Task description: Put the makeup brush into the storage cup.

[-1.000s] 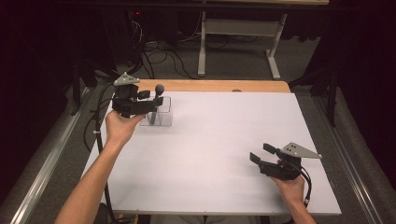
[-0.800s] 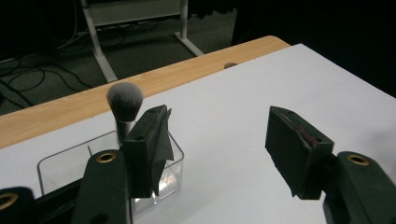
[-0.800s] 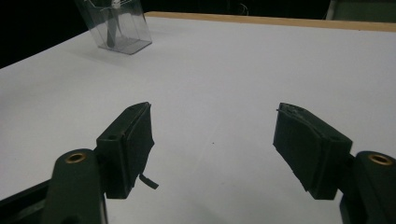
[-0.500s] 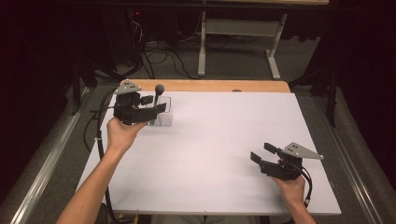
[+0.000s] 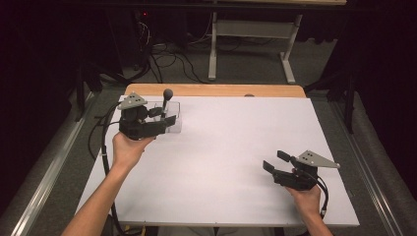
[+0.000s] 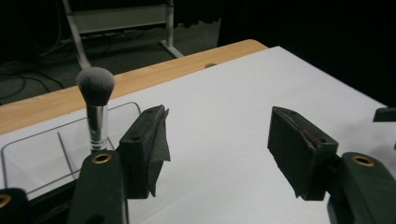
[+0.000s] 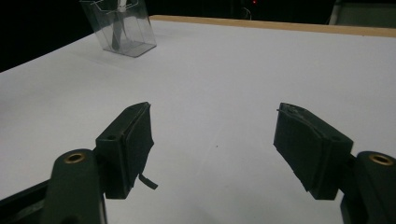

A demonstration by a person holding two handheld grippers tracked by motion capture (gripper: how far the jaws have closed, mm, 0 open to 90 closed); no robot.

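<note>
A makeup brush [image 5: 167, 97] with a dark round head and silver ferrule stands upright in a clear plastic holder [image 5: 175, 123] at the white table's far left. My left gripper [image 5: 163, 117] is level with the holder and just on its near side. In the left gripper view the brush [image 6: 96, 108] rises left of my open left gripper [image 6: 219, 144]. Its jaws have just been opening, with nothing between them. My right gripper [image 5: 275, 161] rests low at the near right, and in its own view the right gripper [image 7: 215, 144] is open over bare table.
The white table top [image 5: 226, 147] has a wooden strip [image 5: 216, 90] along its far edge. Beyond it stand a grey desk frame [image 5: 246, 44] and floor cables. The clear holder [image 7: 119, 28] lies far ahead of the right jaws.
My left gripper has drawn back a little from the brush toward the near side and sunk slightly, its jaws wider. The brush stays upright in the holder. The right hand has not moved.
</note>
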